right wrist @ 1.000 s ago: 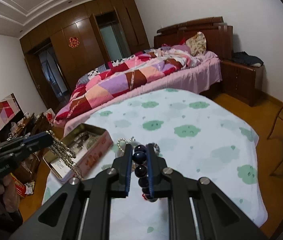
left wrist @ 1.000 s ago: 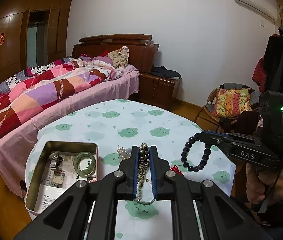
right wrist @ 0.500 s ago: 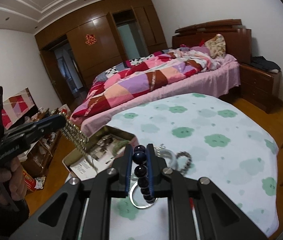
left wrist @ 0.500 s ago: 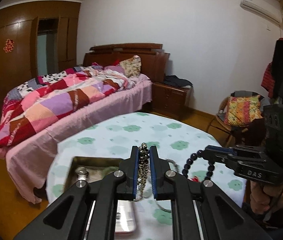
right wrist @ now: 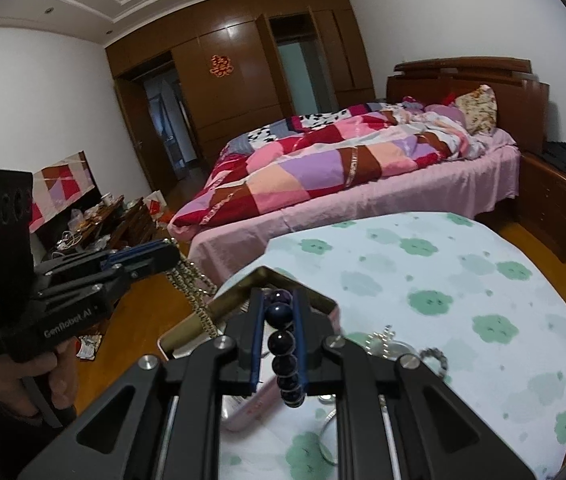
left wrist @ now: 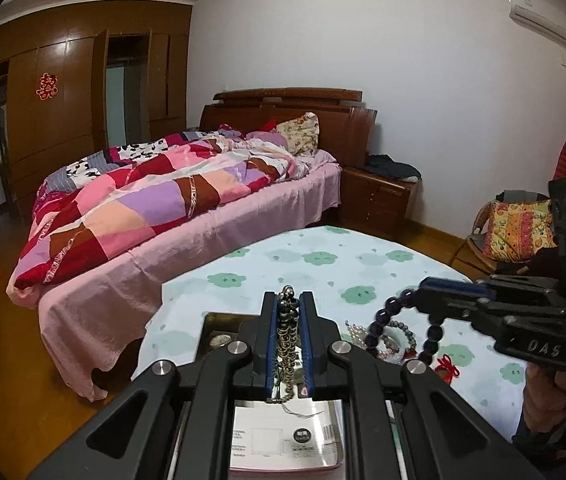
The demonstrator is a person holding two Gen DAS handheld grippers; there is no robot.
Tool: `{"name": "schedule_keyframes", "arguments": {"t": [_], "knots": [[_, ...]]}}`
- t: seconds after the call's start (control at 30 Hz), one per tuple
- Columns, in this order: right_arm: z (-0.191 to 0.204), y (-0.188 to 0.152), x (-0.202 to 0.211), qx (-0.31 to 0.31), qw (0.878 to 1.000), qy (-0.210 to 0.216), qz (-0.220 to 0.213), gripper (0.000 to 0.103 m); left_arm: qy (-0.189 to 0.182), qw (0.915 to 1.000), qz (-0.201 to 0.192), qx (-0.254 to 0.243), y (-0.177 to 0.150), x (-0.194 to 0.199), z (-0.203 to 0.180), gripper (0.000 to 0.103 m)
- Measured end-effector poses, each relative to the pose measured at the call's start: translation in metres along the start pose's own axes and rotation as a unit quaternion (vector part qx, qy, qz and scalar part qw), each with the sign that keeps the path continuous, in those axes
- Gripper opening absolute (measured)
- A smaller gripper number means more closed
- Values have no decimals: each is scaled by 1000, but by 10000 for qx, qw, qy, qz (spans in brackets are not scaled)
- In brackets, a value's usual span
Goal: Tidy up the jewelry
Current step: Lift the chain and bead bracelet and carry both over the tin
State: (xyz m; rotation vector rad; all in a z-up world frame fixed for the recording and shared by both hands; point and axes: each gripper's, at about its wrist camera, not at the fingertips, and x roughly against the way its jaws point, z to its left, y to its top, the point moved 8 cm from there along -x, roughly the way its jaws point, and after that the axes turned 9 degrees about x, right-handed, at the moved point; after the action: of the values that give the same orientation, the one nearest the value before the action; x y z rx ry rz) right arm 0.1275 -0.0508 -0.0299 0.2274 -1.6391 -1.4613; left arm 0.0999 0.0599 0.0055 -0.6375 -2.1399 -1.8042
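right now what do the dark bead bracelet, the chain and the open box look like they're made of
Dark bead bracelet: glossy deep purple-blue round beads, likely polished stone or glass; highlights glint on each one. Chain: small silvery-grey links with a dull metallic shine, probably metal. Open box: thin brassy rim with reflective walls, apparently tin; its outside looks pink.

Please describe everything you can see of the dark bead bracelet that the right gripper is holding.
The dark bead bracelet is a loop of round, glossy beads, deep purple to almost black, that look like polished stone or glass. The right gripper is closed on it, with the top beads pinched between its blue-lined fingers. The rest of the loop hangs freely below them, above the table, beside the open tin box. In the left wrist view, the bracelet shows as an open ring. Nothing else touches it.
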Motion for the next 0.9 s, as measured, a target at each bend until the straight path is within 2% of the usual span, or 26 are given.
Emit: {"name": "schedule_keyframes", "arguments": {"t": [0.17, 0.3, 0.47, 0.9], "knots": [[11, 2, -20, 55, 9999, 88, 96, 16, -75, 9998, -127, 120, 6, 2, 8, 10], [19, 2, -33, 96, 9996, 119, 217, 16, -34, 9997, -62, 252, -1, -8, 19, 10], [28, 2, -48, 184, 9992, 147, 337, 16, 131, 9998, -58, 116, -2, -15, 21, 10], [30, -22, -88, 114, 9965, 132, 823, 16, 383, 9987, 328, 60, -24, -48, 38, 10]]}}
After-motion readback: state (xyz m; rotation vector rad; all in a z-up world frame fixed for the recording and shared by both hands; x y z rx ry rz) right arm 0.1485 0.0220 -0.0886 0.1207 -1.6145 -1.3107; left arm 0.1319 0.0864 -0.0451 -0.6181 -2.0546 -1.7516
